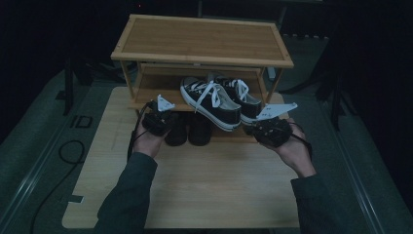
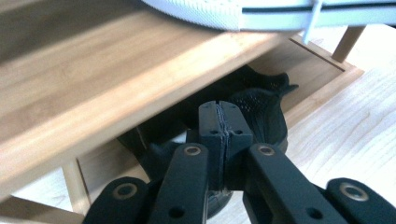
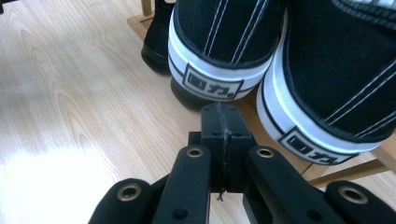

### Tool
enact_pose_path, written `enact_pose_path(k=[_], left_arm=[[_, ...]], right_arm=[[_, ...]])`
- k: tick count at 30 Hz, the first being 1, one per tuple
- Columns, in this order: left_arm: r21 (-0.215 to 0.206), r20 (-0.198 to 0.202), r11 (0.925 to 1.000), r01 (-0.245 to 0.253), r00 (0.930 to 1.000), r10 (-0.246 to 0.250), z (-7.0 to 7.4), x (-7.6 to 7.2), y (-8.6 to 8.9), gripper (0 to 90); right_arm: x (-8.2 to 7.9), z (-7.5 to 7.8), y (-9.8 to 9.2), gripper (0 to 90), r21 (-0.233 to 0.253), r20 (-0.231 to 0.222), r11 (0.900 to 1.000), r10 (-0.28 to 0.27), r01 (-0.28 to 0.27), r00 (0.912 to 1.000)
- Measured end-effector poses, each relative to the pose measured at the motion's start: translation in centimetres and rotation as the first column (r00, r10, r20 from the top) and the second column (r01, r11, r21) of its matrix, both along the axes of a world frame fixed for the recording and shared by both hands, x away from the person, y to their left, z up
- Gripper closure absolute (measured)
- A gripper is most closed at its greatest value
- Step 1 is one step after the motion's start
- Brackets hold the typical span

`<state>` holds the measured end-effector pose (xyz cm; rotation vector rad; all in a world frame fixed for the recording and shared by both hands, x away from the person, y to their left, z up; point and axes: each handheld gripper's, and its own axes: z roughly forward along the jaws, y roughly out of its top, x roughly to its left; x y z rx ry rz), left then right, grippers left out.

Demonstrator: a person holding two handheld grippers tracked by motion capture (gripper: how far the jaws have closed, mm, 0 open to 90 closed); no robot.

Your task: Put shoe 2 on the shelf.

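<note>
Both tongs pressed together, empty: left tongs before black mesh slippers under the bamboo shoe rack; right tongs behind black-and-white canvas sneakers on its lower shelf.

High view above the table, gripper views low and close at the shoe rack, shared sneakers.

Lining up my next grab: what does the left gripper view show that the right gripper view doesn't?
Left gripper view: the black mesh shoes on the rack's bottom level, under the wooden shelf, right behind the closed left gripper. Right gripper view: the sneakers' heels with white logo patches, overhanging the shelf edge ahead of the closed right gripper. Both: the light wooden tabletop.
</note>
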<state>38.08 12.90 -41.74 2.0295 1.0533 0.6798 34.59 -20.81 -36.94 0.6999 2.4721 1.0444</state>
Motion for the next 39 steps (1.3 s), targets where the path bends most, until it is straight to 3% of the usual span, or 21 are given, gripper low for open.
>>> enact_pose_path(k=[2,4,7,11,14,26,39], left_arm=[[0.008,0.000,1.0000,-0.001,1.0000,0.001,0.4,0.4,0.0,89.7],[-0.016,0.002,0.9998,0.008,1.0000,-0.008,0.6,0.8,-0.1,89.8],[0.016,0.020,0.9997,0.017,0.9996,-0.017,1.3,0.9,-0.5,89.8],[-0.013,0.031,0.9998,0.016,0.9994,-0.015,2.2,1.4,-0.6,89.8],[0.028,0.035,0.9996,-0.001,0.9994,0.000,2.8,2.1,-1.0,89.8],[0.085,0.022,0.9964,-0.008,0.9997,0.006,3.0,3.8,-2.3,89.9],[0.086,0.011,0.9962,-0.015,0.9998,0.014,3.0,4.4,-2.2,89.6]], right_arm=[[0.0,-0.3,0.0,90.0,-0.002,-0.006,1.000,0.000,0.000,1.0000],[0.0,-0.5,0.0,90.0,-0.004,-0.009,1.000,0.002,-0.002,1.0000],[0.1,-0.9,0.1,90.0,-0.004,-0.017,1.000,0.004,-0.004,0.9998],[0.1,-1.2,0.2,90.0,-0.007,-0.022,1.000,0.006,-0.006,0.9997],[0.1,-1.6,0.1,90.0,-0.005,-0.029,1.000,0.006,-0.006,0.9996],[0.2,-2.2,-0.1,90.0,-0.005,-0.041,1.000,0.004,-0.004,0.9992],[0.2,-2.2,0.4,90.0,-0.005,-0.034,1.000,0.022,-0.022,0.9992]])
